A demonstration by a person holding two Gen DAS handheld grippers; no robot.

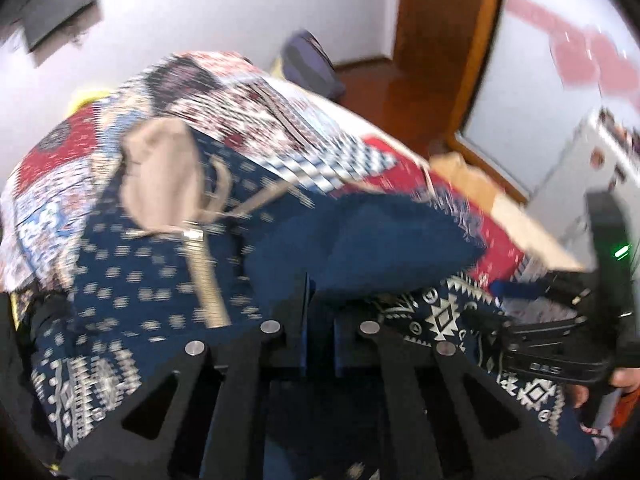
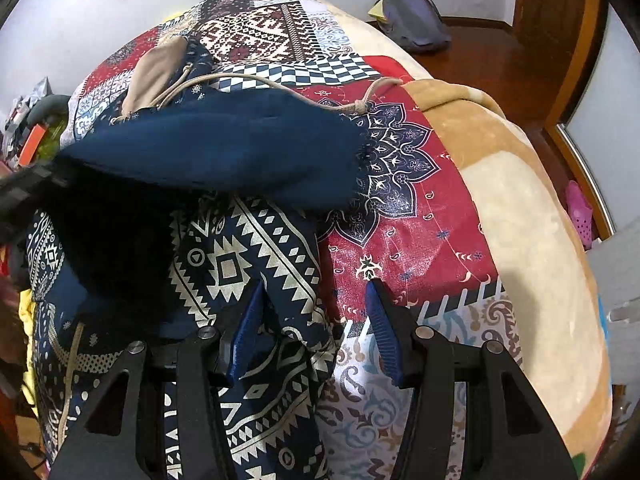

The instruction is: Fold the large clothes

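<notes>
Patchwork bedspread point(image 2: 400, 208); left tool point(image 1: 320, 300) pinching navy hooded garment point(image 2: 224, 148).

Right tongs point(image 2: 316, 320): black linkage arms, silver pivot screws, ribbed blue pads. Left tongs point(image 1: 320, 300): same black.

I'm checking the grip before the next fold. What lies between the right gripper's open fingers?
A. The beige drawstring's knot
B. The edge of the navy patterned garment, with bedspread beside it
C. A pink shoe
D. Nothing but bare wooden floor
B: in the right wrist view the right gripper stands open over the garment, whose edge runs between the fingers, with the bedspread beside it.
</notes>
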